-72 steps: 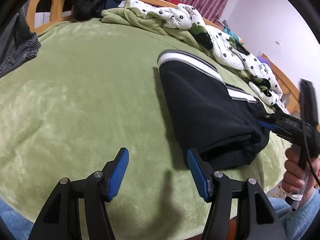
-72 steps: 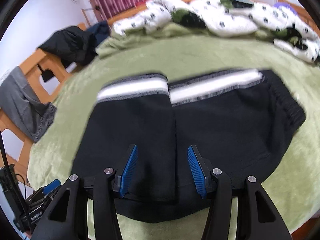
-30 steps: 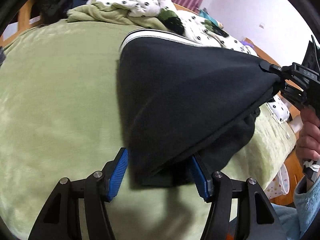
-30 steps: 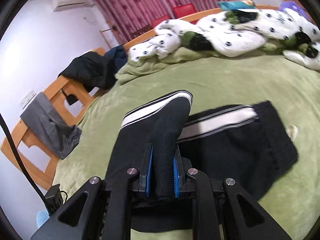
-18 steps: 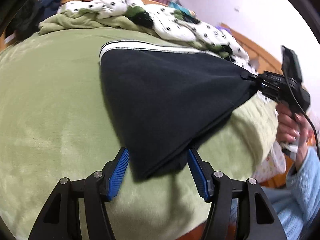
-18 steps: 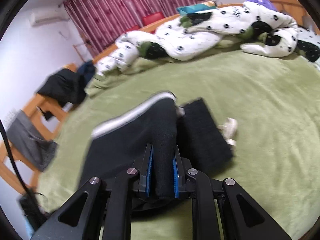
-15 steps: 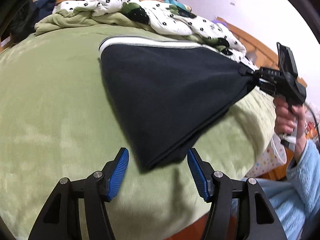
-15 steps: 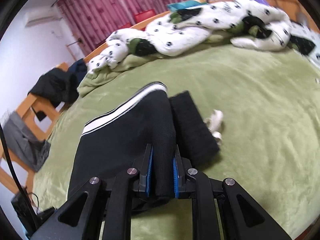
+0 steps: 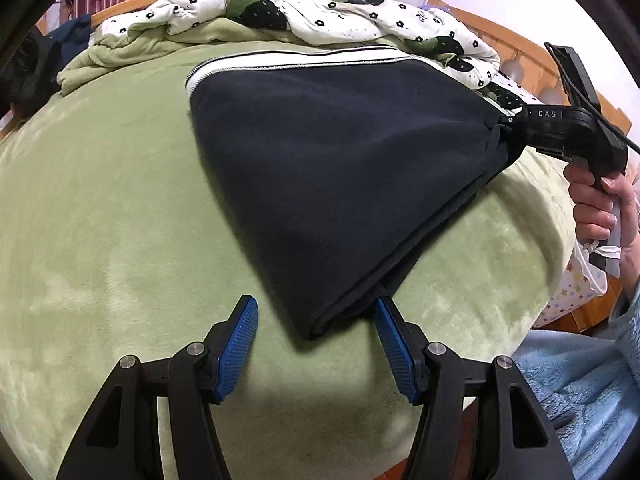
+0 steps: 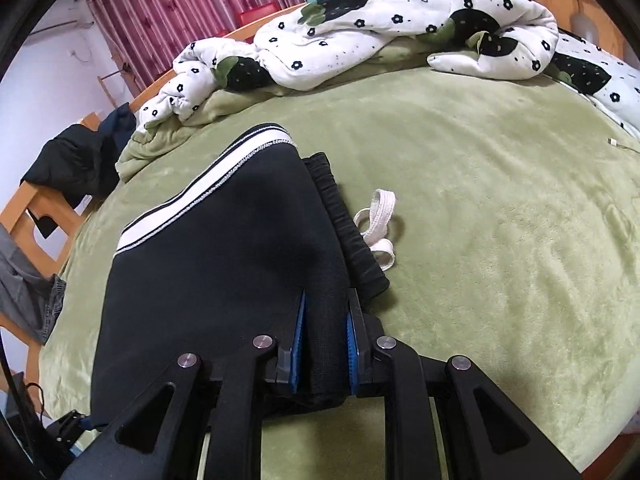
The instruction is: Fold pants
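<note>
The black pants (image 9: 340,168) with a white striped hem lie folded on the green blanket (image 9: 100,200). My right gripper (image 10: 324,300) is shut on a fold of the black fabric (image 10: 224,264) and holds that edge slightly raised. The left wrist view shows the same gripper (image 9: 516,124) at the right, held by a hand (image 9: 592,208). The elastic waistband (image 10: 348,232) and a white drawstring (image 10: 378,220) stick out on the right. My left gripper (image 9: 314,312) is open, and the near corner of the pants lies between its fingertips without being squeezed.
A white quilt with black flowers (image 10: 400,32) is piled along the far side of the bed. At the left, dark clothes (image 10: 76,160) and a grey garment (image 10: 24,280) hang on wooden furniture. A thin cable (image 10: 618,144) lies at the right. The bed edge is close below the left gripper.
My right gripper has carried the pants' top layer over the other half and lowered it; the drawstring has come into view. The left gripper shifted along the near corner, still open.
</note>
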`<state>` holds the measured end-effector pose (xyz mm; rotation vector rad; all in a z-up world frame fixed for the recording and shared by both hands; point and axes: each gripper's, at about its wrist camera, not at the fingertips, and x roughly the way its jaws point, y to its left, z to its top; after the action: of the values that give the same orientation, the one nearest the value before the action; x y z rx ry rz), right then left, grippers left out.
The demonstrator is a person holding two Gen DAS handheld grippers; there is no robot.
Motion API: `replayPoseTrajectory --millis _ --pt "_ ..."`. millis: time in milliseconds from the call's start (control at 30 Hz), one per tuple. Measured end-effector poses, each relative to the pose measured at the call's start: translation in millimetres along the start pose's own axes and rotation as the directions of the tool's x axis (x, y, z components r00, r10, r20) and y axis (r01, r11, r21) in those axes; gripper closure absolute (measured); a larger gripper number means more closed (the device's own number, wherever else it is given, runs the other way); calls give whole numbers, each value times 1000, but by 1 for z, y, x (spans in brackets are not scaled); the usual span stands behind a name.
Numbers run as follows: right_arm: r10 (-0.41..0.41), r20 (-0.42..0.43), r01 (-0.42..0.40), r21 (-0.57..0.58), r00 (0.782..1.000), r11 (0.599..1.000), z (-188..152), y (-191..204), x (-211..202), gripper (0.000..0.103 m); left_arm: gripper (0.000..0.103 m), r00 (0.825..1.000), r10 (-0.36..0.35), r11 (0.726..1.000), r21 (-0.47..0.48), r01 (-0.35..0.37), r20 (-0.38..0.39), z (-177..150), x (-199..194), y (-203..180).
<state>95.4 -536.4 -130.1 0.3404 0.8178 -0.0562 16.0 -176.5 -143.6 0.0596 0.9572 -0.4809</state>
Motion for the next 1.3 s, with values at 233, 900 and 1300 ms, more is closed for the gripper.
replayPoseTrajectory --millis 233,900,1300 --pt "-32 0 32 -36 999 999 -1 8 -1 85 64 999 -5 1000 -10 6 53 13 -3 -2" --pt "-133 111 153 -207 985 966 18 38 -28 70 51 989 -132 983 -123 139 65 1 -35 40" --pt "-113 -23 106 -189 993 976 62 33 55 48 47 984 -157 925 -336 176 85 75 10 96"
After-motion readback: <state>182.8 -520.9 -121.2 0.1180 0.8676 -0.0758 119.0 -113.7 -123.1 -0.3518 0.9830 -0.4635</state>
